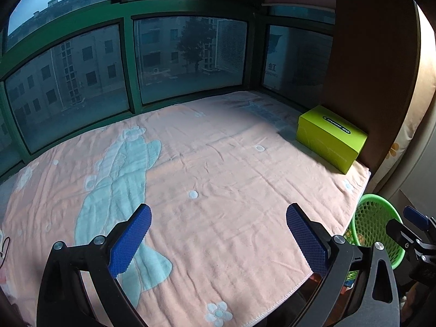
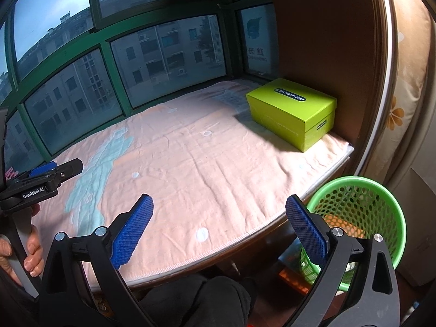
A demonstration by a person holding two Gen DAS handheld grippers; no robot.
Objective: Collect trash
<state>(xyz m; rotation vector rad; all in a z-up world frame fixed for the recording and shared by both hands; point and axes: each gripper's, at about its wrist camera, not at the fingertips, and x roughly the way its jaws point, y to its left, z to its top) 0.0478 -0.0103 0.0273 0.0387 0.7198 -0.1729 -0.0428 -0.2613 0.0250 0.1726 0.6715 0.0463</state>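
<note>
— Pink towelling (image 1: 231,190) with a pale blue figure covers the whole window ledge. From the left wrist, what shows?

— The left gripper (image 1: 218,234), its blue pads spread wide over bare cloth with nothing between them. A lime-green box (image 1: 331,139) sits at the ledge's far right corner, against the brown side wall. Only a slice of the green mesh basket (image 1: 373,226) appears past the ledge's right edge, with the right gripper's (image 1: 408,226) tip in front of it.

— And the right wrist?

— More of the basket (image 2: 362,218): it stands below the ledge's near right corner, beside the edge, with orange showing through the mesh; what lies inside cannot be made out. The right gripper (image 2: 219,233) is also spread wide and empty, one finger over the cloth, the other over the basket's rim. This view alone shows a hand (image 2: 31,248) on the left tool's grip at the left margin, and dark clothing below the ledge's front edge.

— Room to move?

— The cloth (image 2: 204,169) lies open from the front hem to the green window frame (image 2: 109,43); only the box (image 2: 293,113) takes up the far right corner.
</note>
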